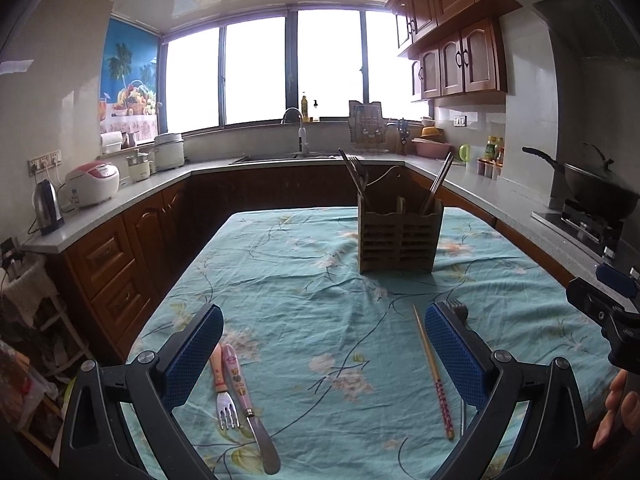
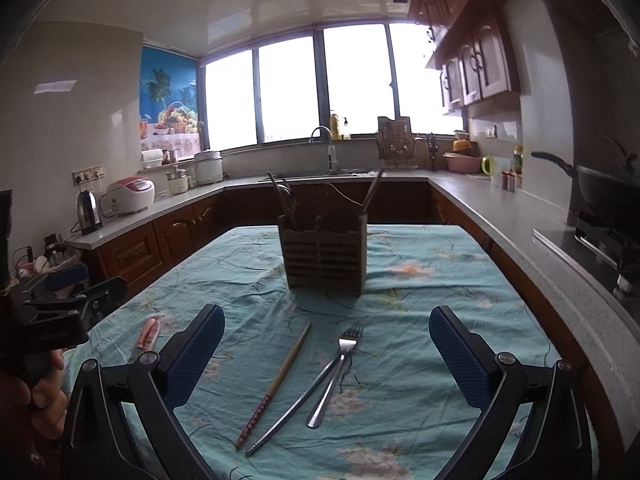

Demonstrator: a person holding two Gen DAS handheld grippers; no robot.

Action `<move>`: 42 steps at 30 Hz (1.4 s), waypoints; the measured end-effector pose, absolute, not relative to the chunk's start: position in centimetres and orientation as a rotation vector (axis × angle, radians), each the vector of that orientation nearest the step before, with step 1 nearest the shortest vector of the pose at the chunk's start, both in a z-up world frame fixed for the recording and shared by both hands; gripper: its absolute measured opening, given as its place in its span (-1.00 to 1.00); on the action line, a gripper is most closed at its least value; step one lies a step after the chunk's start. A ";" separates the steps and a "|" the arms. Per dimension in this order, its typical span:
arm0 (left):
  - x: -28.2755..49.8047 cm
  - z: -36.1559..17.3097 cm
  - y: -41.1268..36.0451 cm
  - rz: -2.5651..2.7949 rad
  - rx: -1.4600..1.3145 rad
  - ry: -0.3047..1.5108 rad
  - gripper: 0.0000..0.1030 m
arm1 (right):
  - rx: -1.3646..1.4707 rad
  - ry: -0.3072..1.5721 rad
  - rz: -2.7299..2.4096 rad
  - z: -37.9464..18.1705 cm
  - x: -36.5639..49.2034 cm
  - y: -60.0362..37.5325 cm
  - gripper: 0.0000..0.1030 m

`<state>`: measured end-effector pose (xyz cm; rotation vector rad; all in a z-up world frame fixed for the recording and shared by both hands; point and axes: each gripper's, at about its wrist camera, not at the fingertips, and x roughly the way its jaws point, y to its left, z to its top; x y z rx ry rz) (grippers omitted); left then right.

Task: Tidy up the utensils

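Utensils mostly lie loose on the counter point(image 1: 304, 280), so we judge the job barely begun. Ahead of both grippers stands the wooden caddy point(image 2: 325, 256), with a few dark pieces already upright in its left and right compartments; what they are we cannot tell.

Between the fingers of our left hand-held gripper point(image 1: 324, 354) lie a small fork with a peach handle point(image 1: 223, 390) and a pink-handled butter knife point(image 1: 248, 404), side by side and touching, close to the left finger. A single chopstick point(image 1: 434, 374) lies just inside the right finger.

Our right hand-held gripper point(image 2: 326, 354) frames that same chopstick, a steel fork point(image 2: 334, 376) and a slim steel rod point(image 2: 298, 404), perhaps a metal chopstick, crossing under the fork's handle.

Both grippers are spread wide, holding nothing and touching nothing we can see. All five loose pieces remain to be carried to the caddy.
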<state>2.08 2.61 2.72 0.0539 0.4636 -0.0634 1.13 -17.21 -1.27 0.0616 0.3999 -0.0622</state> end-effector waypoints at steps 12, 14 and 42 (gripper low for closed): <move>2.3 2.3 2.6 -0.032 0.037 0.453 0.99 | 0.102 0.383 -0.101 -2.1 0.4 -17.9 1.00; 2.3 2.2 2.7 -0.034 0.036 0.454 0.99 | 0.101 0.384 -0.098 -2.0 0.4 -17.8 1.00; 2.2 2.0 3.1 -0.031 0.035 0.453 0.99 | 0.099 0.382 -0.080 -1.7 0.5 -17.2 1.00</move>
